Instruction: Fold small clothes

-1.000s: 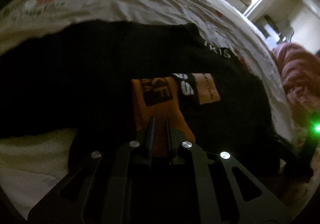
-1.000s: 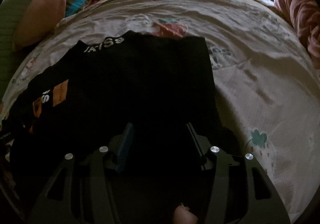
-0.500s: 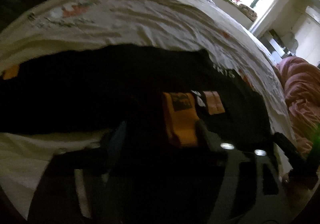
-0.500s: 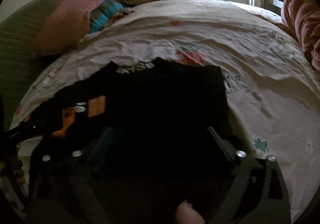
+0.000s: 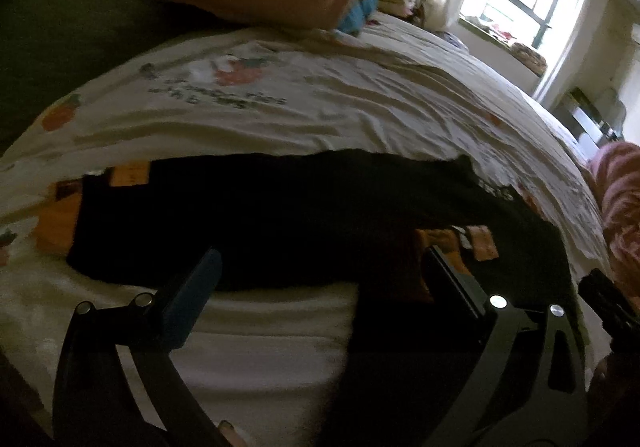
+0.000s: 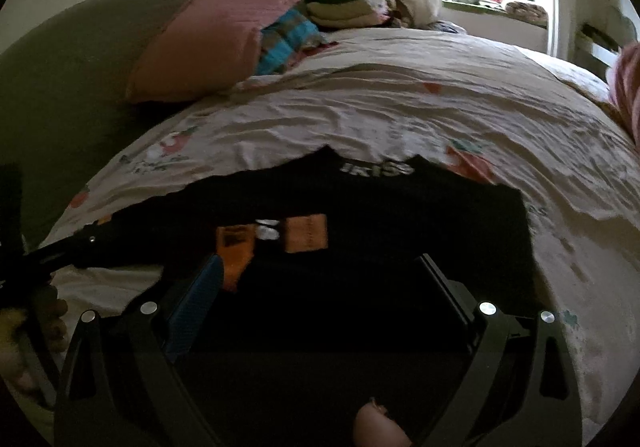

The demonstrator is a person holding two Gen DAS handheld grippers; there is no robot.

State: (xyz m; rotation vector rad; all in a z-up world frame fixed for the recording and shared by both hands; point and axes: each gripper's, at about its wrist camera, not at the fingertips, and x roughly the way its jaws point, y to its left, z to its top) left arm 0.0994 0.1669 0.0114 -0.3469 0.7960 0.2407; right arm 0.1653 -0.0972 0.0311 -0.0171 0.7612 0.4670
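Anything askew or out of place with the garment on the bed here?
Nothing is damaged or spilled. The black garment lies flat on the wrinkled bedsheet, one orange-patched sleeve folded across it and the other sleeve spread out to the side. Both grippers are off it.

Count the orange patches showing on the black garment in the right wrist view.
2, though folds may hide more. A taller orange patch lies at the black garment's left part, just beyond the right gripper's blue finger; a squarer orange patch sits right of it, white lettering between them.
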